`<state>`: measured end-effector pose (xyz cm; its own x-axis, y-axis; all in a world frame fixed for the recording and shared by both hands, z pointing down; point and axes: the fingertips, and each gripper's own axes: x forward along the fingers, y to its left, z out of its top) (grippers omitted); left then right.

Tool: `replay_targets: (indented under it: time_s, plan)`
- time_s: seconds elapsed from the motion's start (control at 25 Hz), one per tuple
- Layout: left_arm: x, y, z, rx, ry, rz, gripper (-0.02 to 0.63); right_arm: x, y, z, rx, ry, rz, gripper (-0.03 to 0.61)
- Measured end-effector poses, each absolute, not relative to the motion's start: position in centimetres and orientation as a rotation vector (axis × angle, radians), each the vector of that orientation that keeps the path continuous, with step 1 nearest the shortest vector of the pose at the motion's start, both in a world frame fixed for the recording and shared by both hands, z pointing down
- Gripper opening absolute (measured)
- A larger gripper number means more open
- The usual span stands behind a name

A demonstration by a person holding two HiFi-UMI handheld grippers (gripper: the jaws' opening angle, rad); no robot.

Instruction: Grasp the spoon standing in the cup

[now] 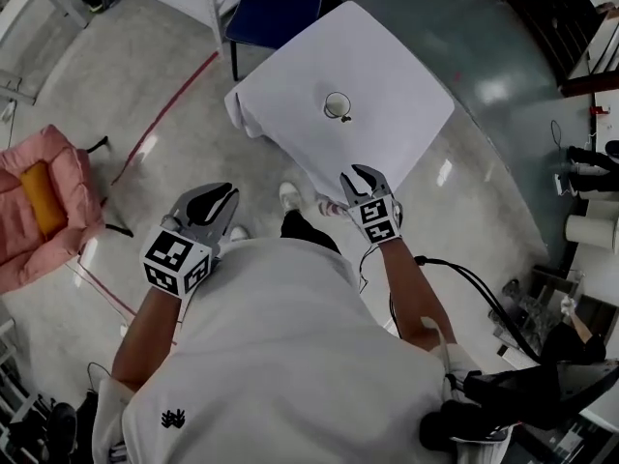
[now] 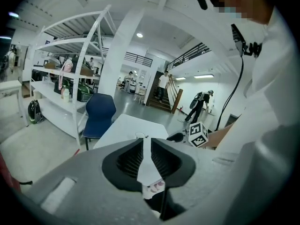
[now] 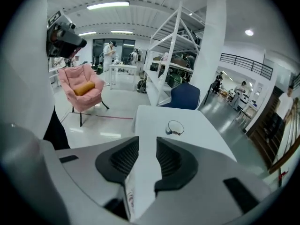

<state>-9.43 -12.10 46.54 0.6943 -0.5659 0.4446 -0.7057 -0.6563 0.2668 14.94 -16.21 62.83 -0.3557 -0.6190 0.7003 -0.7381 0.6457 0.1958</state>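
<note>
The table (image 1: 387,75) is square, under a smooth white cloth that hangs in soft folds at one corner. One cup (image 1: 337,105) stands on it near the middle, small and round with a pale rim. A small dark bit sits at the cup's near edge. The spoon is too small to make out in any view, so I cannot tell how it stands.

There are two grippers, both held near the person's body and well short of the cup. The left gripper (image 2: 146,139) has matte grey shells and black ribbed pads. Its fingers stand a narrow slit apart with nothing in the gap. The right gripper (image 3: 147,138) is built the same. Its fingers stand wider apart, also with nothing between them, and the cup shows beyond them on the cloth. Each gripper carries one white cube printed with black square markers (image 1: 177,259).

The floor (image 1: 145,75) is glossy pale stone crossed by one thin red line (image 1: 164,114). One padded pink armchair (image 1: 39,211) holds an orange cushion. One blue chair (image 1: 280,3) with a moulded seat stands at the table's far side. One white metal rack (image 2: 70,78) stands behind it.
</note>
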Motion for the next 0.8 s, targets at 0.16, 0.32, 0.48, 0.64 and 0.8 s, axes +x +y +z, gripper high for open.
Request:
replay_targets:
  time_s: [0.16, 0.32, 0.48, 0.64, 0.8]
  plan:
    - [-7.4, -16.8, 45.5, 2.458, -1.088, 0.425, 0.051, 17.5, -21.9, 65.0, 0.951, -2.063, 0.097, 0.143]
    - [-5.0, -20.1, 45.1, 2.419, -1.16, 0.417, 0.051, 18.5, -26.5, 66.6, 0.836, -2.064, -0.024, 0.152]
    - [-3.2, -22.3, 44.9, 2.371, -1.24, 0.409, 0.051, 18.6, -29.8, 68.5, 0.704, -2.059, -0.15, 0.166]
    - [-3.2, -23.3, 45.0, 2.32, -1.318, 0.434, 0.051, 17.9, -30.9, 70.7, 0.554, -2.047, -0.241, 0.17]
    - [-3.8, -23.8, 45.4, 2.27, -1.364, 0.442, 0.051, 18.1, -31.8, 72.6, 0.487, -2.023, -0.273, 0.157]
